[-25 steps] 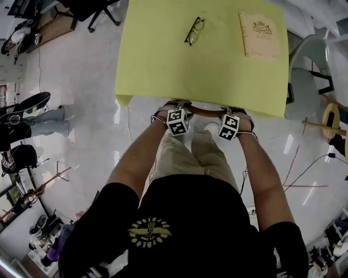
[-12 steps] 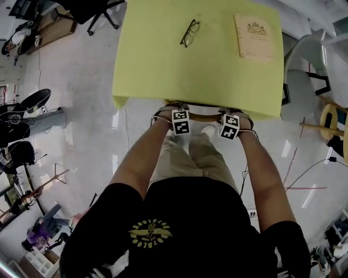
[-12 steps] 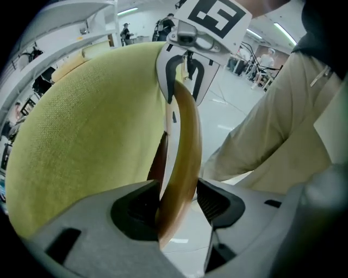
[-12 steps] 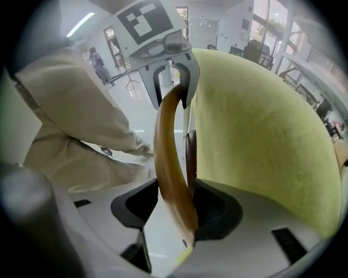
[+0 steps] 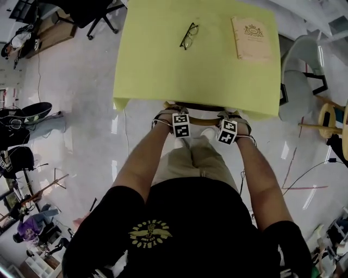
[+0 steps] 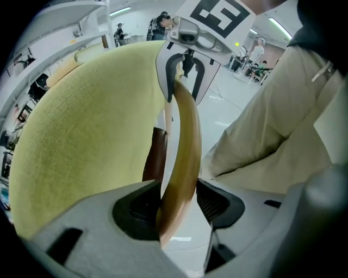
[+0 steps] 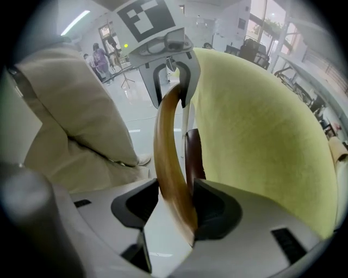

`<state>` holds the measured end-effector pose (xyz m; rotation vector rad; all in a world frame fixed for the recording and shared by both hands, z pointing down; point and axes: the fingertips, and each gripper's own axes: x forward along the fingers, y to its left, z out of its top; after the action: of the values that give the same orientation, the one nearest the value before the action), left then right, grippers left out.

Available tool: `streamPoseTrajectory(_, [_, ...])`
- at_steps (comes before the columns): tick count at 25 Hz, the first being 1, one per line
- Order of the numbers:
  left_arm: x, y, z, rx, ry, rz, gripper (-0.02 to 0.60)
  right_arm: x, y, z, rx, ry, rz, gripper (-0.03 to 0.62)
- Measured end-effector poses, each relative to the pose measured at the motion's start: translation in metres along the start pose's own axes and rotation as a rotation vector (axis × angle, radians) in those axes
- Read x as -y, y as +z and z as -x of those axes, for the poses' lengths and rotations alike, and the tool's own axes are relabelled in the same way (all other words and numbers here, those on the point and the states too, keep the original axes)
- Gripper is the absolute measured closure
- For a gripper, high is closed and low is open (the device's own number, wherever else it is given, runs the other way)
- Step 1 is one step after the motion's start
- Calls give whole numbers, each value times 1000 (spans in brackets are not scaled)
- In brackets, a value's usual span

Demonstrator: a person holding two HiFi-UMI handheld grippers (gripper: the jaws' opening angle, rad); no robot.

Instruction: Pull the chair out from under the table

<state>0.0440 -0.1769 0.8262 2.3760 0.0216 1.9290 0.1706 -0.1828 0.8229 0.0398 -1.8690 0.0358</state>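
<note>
The chair is tucked under the yellow-green table (image 5: pixel 157 70); only its curved wooden back rail (image 5: pixel 202 112) shows at the near edge. In the left gripper view the rail (image 6: pixel 185 136) runs between the pads of my left gripper (image 6: pixel 177 206), which stands wide and loose around it. The right gripper view shows the same rail (image 7: pixel 167 146) inside my right gripper (image 7: pixel 175 209), resting against one pad with slack at the other. From the head view, the left gripper (image 5: pixel 172 113) and the right gripper (image 5: pixel 235 116) point steeply down onto the rail, a shoulder's width apart.
Glasses (image 5: pixel 188 35) and a booklet (image 5: pixel 251 37) lie on the table. A white chair (image 5: pixel 299 81) and a wooden stool (image 5: pixel 333 120) stand to the right, an office chair (image 5: pixel 89 12) at the top left. The person's legs (image 5: pixel 190 157) are just behind the rail.
Both grippers have settled a little over the rail near the table's edge, and the left one has tilted more steeply. The chair has not visibly moved.
</note>
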Motion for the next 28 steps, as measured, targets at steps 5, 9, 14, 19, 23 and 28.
streamPoseTrajectory(5, [19,-3,-3,15,-3,-19,388,-20,2,-1,-35,-8,-28,395])
streamPoseTrajectory(9, [35,-12,-4,2,29,-74,388,-51,8,-3,-46,7,-70,402])
streamPoseTrajectory(14, [53,-28,-1,-9,21,-122,388,-80,23,-6,-34,26,-107,415])
streamPoseTrajectory(19, [75,-39,4,-4,7,-117,388,-107,25,-12,-54,43,-132,418])
streamPoseTrajectory(23, [96,-40,5,5,-23,-88,388,-117,28,-6,-59,24,-116,416])
streamPoseTrajectory(28, [121,-42,6,19,-44,-66,391,-135,32,-1,-53,12,-90,416])
